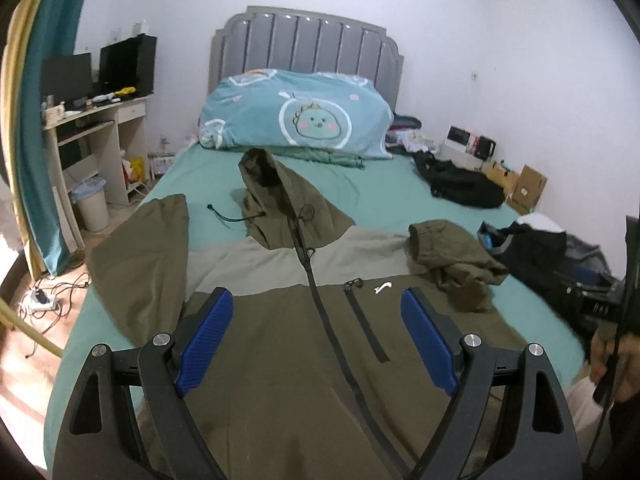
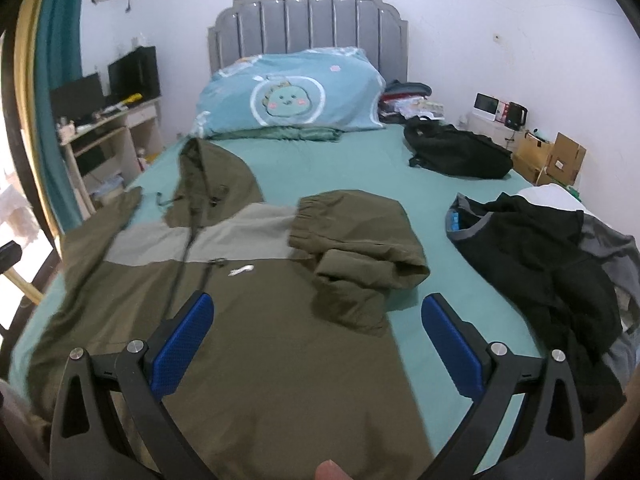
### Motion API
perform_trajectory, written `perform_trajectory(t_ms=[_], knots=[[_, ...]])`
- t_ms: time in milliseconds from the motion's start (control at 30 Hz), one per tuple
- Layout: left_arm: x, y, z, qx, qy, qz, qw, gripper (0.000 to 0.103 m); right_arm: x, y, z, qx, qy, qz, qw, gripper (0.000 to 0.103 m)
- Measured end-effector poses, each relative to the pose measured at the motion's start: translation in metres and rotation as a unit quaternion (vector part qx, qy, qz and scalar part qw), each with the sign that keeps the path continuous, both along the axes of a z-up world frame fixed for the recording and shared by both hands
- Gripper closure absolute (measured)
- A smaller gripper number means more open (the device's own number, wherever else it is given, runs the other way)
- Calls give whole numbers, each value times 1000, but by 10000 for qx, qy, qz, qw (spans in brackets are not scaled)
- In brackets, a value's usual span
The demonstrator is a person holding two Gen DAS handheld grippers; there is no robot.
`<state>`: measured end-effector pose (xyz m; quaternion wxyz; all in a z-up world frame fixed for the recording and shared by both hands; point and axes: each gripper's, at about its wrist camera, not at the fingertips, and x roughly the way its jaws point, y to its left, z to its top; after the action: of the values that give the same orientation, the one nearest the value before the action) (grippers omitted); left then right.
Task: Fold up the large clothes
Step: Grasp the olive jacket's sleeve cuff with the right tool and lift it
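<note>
Both grippers hover wide open over the olive jacket, nothing gripped yet.

I see the olive jacket [image 1: 280, 340] lying front-up on the green bed [image 1: 380, 184], long axis running 6 to 12 o'clock, hood [image 1: 272, 196] pointing at the pillow [image 1: 296, 116]. My left gripper [image 1: 316, 344] and right gripper [image 2: 316, 346] both stand fully spread and empty. The right sleeve [image 2: 356, 248] is bunched at 1 o'clock, possibly doubled under itself; grabbing one layer there could drag the body askew, and the loose drawcord [image 1: 230, 216] could snag.
</note>
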<state>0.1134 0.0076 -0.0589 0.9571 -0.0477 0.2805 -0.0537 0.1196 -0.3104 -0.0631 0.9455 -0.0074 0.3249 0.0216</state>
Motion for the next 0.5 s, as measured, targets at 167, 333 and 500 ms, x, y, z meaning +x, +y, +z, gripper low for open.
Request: perform_trajectory(t_ms=[167,333,500], knots=[[45,-2,-20,235,88,-140,9996,15,46,-2,-22,-261,185,116,9994,11],[85,6,-40,376,113,-202,9990,15,94,7,-42,-413,341,273,9982,14],[114,29,-70,222,398,-51,9989,15,148,32,-63,-852,476,522,9939,17]])
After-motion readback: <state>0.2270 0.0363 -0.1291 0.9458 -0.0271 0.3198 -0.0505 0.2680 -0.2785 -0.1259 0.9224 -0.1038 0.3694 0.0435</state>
